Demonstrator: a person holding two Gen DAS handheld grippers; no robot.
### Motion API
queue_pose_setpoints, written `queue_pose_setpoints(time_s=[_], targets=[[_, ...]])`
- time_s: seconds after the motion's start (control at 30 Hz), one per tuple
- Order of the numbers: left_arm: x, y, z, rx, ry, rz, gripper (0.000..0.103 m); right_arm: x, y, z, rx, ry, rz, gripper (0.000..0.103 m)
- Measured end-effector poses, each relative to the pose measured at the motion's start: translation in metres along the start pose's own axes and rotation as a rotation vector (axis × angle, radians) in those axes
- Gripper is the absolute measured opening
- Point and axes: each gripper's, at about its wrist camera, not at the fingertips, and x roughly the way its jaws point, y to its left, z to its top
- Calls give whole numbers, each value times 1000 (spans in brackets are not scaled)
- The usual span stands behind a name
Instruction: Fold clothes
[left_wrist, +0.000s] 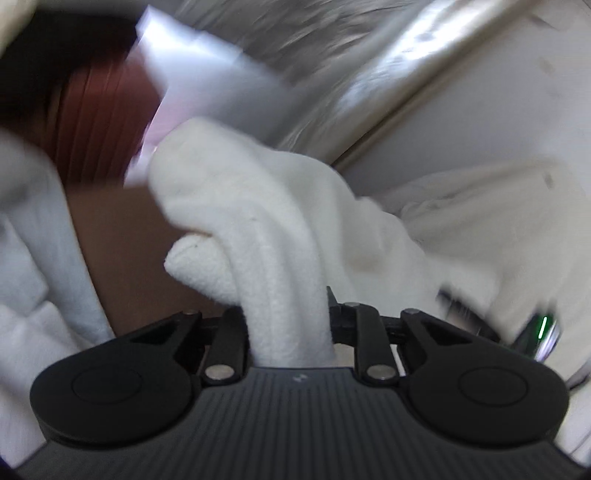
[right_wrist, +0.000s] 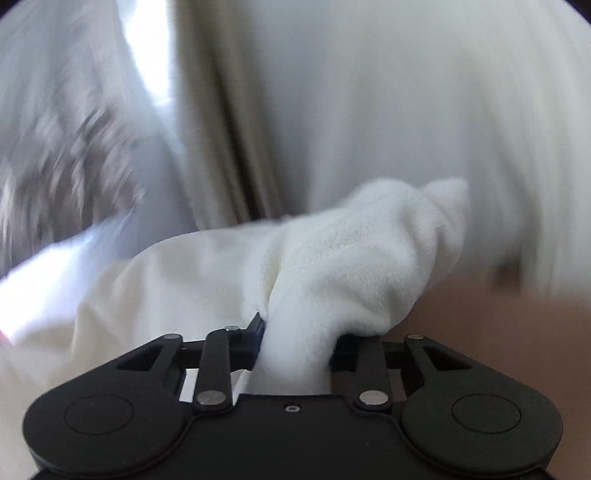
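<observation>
Fleece garment (left_wrist: 258, 206), white, ran from both grippers toward 12 o'clock, bunched. Brown counter (left_wrist: 122, 236) showed at 9 o'clock in left view, 3 o'clock in right: open room there. Left gripper (left_wrist: 286, 314) jaws clenched on fleece; right gripper (right_wrist: 297, 339) likewise. Both equally near.

A brown table (left_wrist: 122, 236) is seen under everything, smooth and plain. In the left wrist view a shiny silver surface (left_wrist: 332, 55) is stretched across the top, with bright light reflected on it, and a dark reddish area (left_wrist: 99, 122) is seen at the left. In the right wrist view a pale curtain (right_wrist: 221, 129) with vertical folds is shown, all blurred.
</observation>
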Motion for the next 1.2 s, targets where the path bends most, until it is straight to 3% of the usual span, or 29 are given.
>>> queue_pose_setpoints(time_s=[0.03,0.13,0.17,0.2,0.27,0.33,0.37,0.5,0.6,0.63,0.73,0.77,0.8,0.83,0.87,0.93,1.0,1.07,1.13,1.2], targets=[[-10,-15,-9,47,-9,1,19,-8,8,12,-56,-46,5,32],[-13,-38,-31,77,46,-16,20,-27,0,41,-23,-172,83,32],[-8,-42,-36,88,70,-6,21,-28,-6,45,-10,-178,97,34],[0,-39,-40,68,106,13,23,-23,-14,44,-6,-153,90,37],[20,-26,-45,14,232,41,25,2,-26,28,-23,9,11,58],[28,-16,-46,-20,302,60,26,22,-34,5,-57,175,-95,59],[21,-15,-40,-26,275,41,27,31,-38,-6,-74,256,-148,60],[-12,-9,-18,-86,152,-57,33,-1,-45,-6,179,147,-180,64],[-29,8,-9,-166,82,-87,33,-42,-49,-4,483,-11,-91,64],[-32,13,-8,-184,70,-81,33,-49,-42,1,484,-33,-47,65],[-56,23,-1,-160,-66,29,33,-52,-1,21,343,-8,98,65],[-65,24,3,-128,-121,67,35,-52,17,26,281,6,139,64],[-73,25,6,-98,-171,102,44,-52,37,31,223,14,176,64],[-70,27,7,-89,-166,92,48,-50,57,36,166,26,211,64],[-65,30,9,-79,-157,83,52,-46,74,41,110,41,245,64],[-34,32,5,-35,-26,65,53,-39,105,47,11,61,276,64],[2,38,-4,-51,123,65,53,-29,135,47,-104,101,288,64],[24,47,-8,-134,162,89,53,-14,158,40,-237,134,266,64],[37,60,-5,-252,141,75,47,2,170,26,-309,150,217,64],[38,59,-5,-213,129,32,15,15,177,14,-343,162,173,64]])
